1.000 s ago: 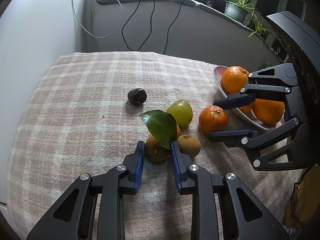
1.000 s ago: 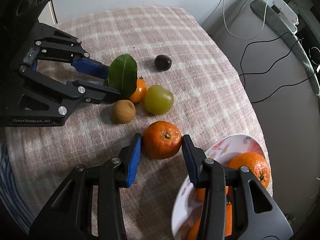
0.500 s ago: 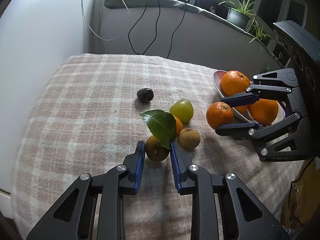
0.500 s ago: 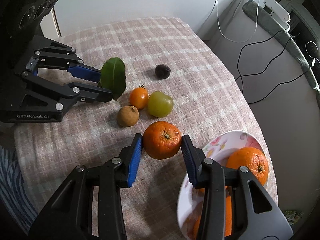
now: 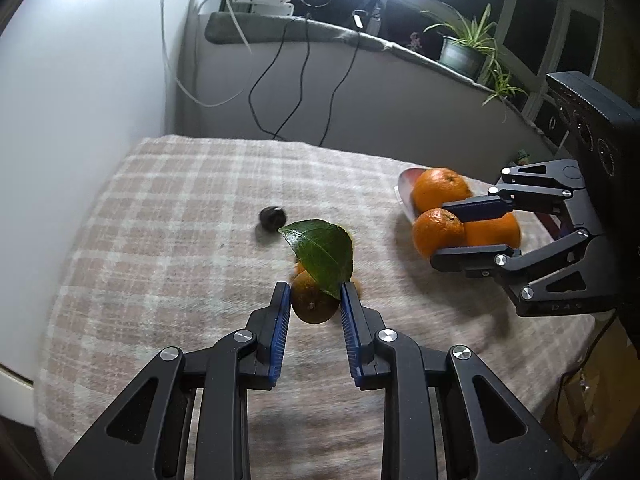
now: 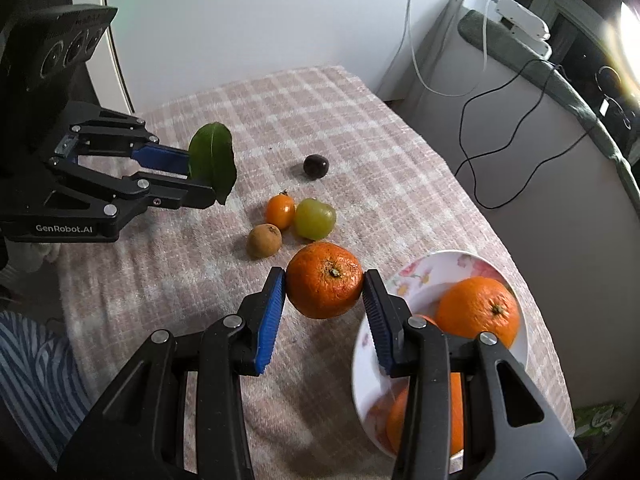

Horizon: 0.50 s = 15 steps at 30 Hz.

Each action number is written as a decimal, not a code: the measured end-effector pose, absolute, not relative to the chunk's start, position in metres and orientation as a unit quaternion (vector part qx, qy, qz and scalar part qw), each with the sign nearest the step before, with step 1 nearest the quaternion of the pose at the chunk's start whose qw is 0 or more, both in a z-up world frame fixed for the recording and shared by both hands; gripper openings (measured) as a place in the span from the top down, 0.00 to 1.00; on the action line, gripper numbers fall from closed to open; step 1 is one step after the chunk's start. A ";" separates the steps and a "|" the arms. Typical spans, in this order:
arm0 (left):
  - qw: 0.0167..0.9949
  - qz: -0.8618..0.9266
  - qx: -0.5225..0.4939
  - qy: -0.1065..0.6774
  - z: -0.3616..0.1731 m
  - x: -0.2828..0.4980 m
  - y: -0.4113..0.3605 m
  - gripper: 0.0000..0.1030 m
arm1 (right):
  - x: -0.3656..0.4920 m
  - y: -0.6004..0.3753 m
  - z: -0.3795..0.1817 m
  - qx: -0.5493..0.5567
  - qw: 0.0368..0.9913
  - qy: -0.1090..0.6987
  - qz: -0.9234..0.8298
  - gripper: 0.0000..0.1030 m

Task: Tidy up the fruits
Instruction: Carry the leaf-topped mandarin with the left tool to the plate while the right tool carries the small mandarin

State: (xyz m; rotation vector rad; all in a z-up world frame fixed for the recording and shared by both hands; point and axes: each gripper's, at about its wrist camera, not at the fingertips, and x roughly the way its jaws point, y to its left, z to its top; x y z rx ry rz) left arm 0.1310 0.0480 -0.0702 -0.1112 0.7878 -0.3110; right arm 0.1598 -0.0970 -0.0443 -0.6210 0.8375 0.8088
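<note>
Both tongs have just lifted off the checked tabletop (image 6: 360,128): left tongs (image 5: 314,300) clamp a small leafy brownish-orange fruit (image 5: 314,302), right tongs (image 6: 325,280) grip a round orange tangerine (image 6: 325,279) beside the floral plate (image 6: 424,276).

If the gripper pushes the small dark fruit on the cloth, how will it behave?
The dark fruit looks round and smooth, so it would probably roll. It lies alone on the checked cloth, whose soft weave may slow it. It seems small and light.
</note>
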 end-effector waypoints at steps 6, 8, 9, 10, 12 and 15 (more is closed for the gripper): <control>0.910 -0.165 -0.051 0.377 -0.065 0.133 0.033 0.77 | 0.159 -0.119 -0.035 -0.269 0.804 0.385 0.364 0.60; 0.910 -0.169 -0.049 0.375 -0.064 0.136 0.027 0.77 | 0.160 -0.128 -0.031 -0.262 0.809 0.384 0.359 0.60; 0.910 -0.171 -0.049 0.375 -0.064 0.135 0.024 0.77 | 0.160 -0.133 -0.029 -0.259 0.812 0.383 0.356 0.60; 0.909 -0.173 -0.048 0.375 -0.064 0.136 0.021 0.77 | 0.161 -0.138 -0.027 -0.254 0.815 0.383 0.353 0.60; 0.909 -0.179 -0.048 0.374 -0.062 0.139 0.013 0.77 | 0.164 -0.148 -0.023 -0.246 0.821 0.382 0.346 0.60; 0.907 -0.189 -0.047 0.373 -0.061 0.142 0.001 0.77 | 0.167 -0.160 -0.019 -0.236 0.827 0.383 0.336 0.60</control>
